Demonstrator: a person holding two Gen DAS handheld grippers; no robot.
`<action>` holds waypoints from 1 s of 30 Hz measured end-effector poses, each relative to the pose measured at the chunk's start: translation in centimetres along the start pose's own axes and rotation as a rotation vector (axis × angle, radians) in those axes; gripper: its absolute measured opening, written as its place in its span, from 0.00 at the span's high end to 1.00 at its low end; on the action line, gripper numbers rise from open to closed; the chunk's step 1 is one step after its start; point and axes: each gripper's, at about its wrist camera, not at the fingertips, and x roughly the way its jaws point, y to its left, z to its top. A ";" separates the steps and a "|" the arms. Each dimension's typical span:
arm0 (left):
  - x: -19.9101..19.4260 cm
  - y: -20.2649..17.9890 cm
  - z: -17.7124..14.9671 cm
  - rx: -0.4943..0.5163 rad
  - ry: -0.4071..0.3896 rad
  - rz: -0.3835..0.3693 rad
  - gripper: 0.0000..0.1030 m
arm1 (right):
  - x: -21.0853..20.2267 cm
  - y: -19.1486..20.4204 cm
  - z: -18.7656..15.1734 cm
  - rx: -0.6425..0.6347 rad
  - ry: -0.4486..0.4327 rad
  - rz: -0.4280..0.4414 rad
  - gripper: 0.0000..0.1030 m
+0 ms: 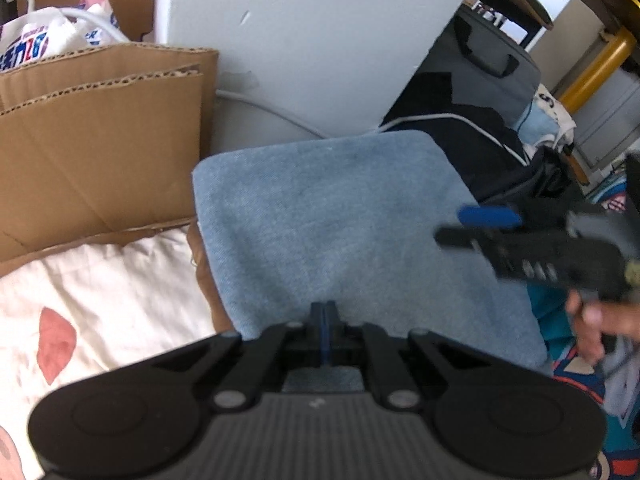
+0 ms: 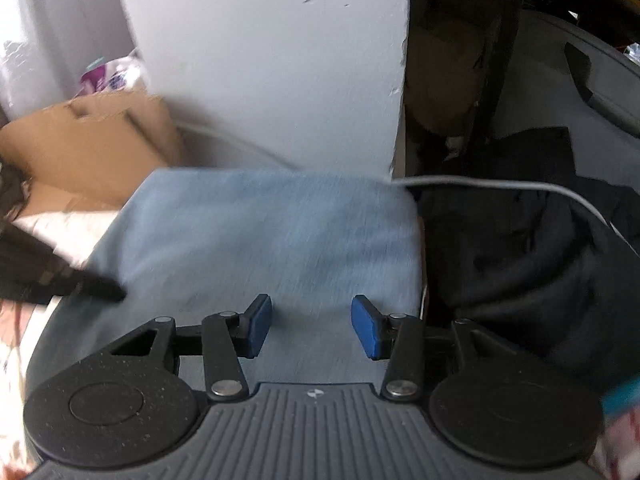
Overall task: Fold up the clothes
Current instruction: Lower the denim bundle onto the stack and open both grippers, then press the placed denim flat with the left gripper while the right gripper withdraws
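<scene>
Denim garment [image 1: 340, 232], folded into a light-blue slab, lies on the bedding right ahead of both tongs. Left tongs [image 1: 325, 316] are clenched at its near edge, apparently pinching nothing. Right tongs [image 2: 310, 326] hang released above its right side, nearer the dark clothes [image 2: 520, 248].

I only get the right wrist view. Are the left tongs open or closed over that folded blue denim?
Observer: Closed. The left tongs have their pads pressed together above the folded light-blue denim cloth.
Operator: What's left of the cloth?
Observer: A cream fabric with pink-red patches.
Operator: And behind that?
Observer: Brown corrugated cardboard sheets, standing on edge.
Operator: Where do my right tongs sit from there?
Observer: The right tongs hover open at the cloth's right edge.
</scene>
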 end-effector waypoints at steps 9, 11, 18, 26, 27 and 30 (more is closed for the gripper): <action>0.1 0.0 -0.2 -0.044 -0.007 0.016 0.97 | 2.4 -0.9 2.4 0.007 -0.012 -0.030 0.60; 0.0 -0.2 -0.3 -0.048 -0.013 0.027 0.97 | 2.8 -1.1 2.9 0.021 -0.020 -0.032 0.60; -0.1 -0.6 -0.3 -0.019 -0.019 0.043 0.97 | 3.6 -0.5 3.6 0.026 -0.008 -0.057 0.58; -0.1 -0.8 -0.7 0.010 -0.036 0.052 0.97 | 1.0 1.5 0.0 0.007 0.061 0.003 0.58; 0.0 -1.0 -0.7 0.014 -0.039 0.058 0.97 | 0.6 1.6 -0.6 0.015 0.063 0.018 0.58; 0.1 -1.1 -0.8 0.023 -0.045 0.068 0.97 | -0.4 2.4 -2.4 0.002 0.071 0.032 0.58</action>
